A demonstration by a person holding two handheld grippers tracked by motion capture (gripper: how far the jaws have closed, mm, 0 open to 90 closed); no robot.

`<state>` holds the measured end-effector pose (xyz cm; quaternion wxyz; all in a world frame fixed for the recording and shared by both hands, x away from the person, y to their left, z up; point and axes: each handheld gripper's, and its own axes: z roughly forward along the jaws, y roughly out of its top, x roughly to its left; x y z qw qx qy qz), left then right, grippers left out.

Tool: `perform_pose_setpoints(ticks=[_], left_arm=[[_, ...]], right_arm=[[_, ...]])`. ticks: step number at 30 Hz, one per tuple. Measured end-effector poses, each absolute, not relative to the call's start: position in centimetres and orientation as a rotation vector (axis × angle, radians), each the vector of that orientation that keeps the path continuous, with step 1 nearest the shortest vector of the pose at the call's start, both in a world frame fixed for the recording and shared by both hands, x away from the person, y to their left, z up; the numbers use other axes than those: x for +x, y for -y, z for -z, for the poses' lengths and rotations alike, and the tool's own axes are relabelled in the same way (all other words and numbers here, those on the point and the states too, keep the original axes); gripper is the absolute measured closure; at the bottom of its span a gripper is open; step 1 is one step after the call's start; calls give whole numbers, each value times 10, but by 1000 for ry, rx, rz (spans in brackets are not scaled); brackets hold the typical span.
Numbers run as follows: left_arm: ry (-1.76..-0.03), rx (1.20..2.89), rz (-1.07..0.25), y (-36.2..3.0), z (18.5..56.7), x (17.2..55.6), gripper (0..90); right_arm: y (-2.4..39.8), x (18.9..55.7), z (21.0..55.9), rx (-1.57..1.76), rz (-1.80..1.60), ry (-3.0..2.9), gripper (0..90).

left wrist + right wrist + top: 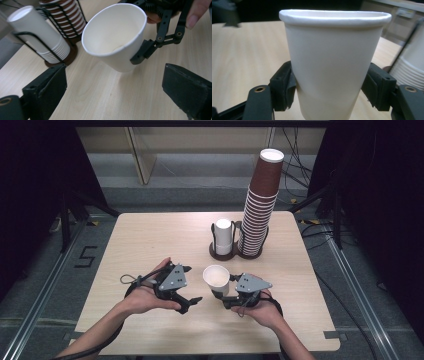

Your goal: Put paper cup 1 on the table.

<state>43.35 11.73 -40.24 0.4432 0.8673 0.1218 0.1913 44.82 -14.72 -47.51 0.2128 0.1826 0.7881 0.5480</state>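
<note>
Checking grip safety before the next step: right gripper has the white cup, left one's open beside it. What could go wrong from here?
1. The right gripper pinches the white paper cup low on its wall; the rim already looks oval, so it may crush or slip.
2. The cup is tilted and held off the table; it could tip out.
3. The open left gripper is close and could knock it.

front-left table (pixel 145 240): free | rear-right: cup stacks (pixel 257 220) in holder (pixel 235 252) block
</note>
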Motion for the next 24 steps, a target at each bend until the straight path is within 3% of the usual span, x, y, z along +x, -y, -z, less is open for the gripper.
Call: perform_pose_setpoints(ticks=[7, 18, 24], left_arm=[[-514, 1946, -524, -147, 419, 418, 56], [-741, 1692, -529, -177, 436, 403, 68], [-772, 1704, -551, -184, 443, 399, 71]], right_arm=[[140, 470, 471, 755, -1523, -2058, 330], [117, 502, 465, 794, -1493, -1986, 326], [99, 525, 471, 859, -1509, -1989, 324]])
